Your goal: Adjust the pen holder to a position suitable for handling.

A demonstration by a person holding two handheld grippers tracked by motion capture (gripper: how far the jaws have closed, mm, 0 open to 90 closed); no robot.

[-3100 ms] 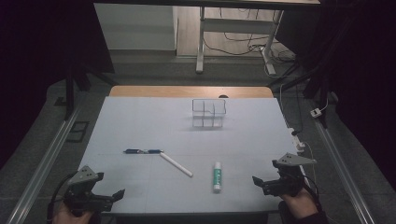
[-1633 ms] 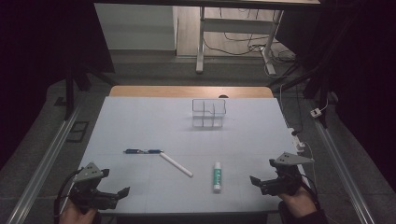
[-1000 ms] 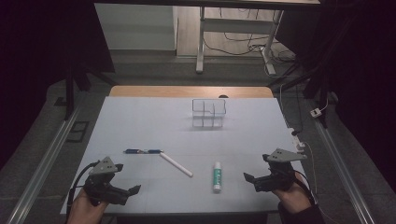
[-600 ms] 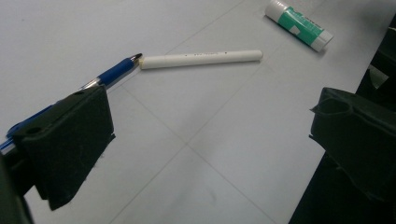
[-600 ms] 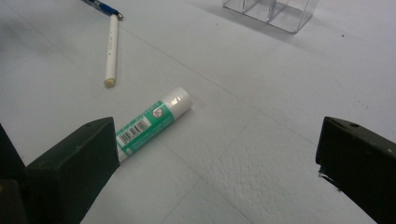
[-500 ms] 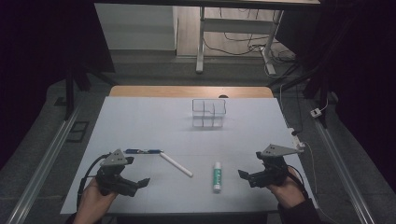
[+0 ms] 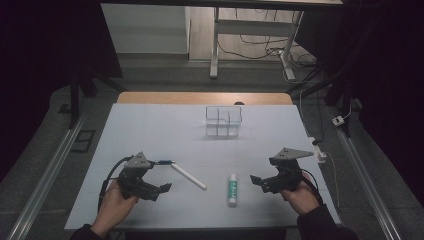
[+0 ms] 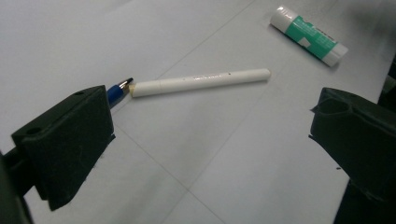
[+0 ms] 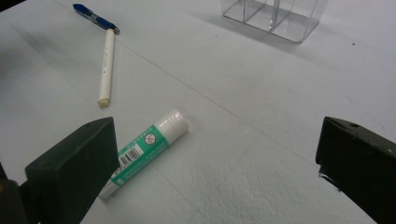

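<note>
Nothing is being carried yet: the left gripper [image 7: 159,190] is hanging with its fingers wide apart and empty just short of the slim white plastic pen [image 8: 201,81], which is lying flat on the white tabletop [image 7: 150,125] tip to tip with a blue ballpoint pen [image 8: 116,92]. The right gripper [image 7: 258,182] is likewise gaping empty beside the green-and-white glue stick [image 9: 145,150]. The clear 3-compartment plastic organiser [image 7: 223,120] is standing empty well beyond them, so every pick-up appears to be still waiting.

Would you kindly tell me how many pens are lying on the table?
2. The slim white pen lies near the left gripper; the blue pen lies tip to tip with it, partly hidden behind that gripper. None seem hidden in the clear plastic organiser.
</note>
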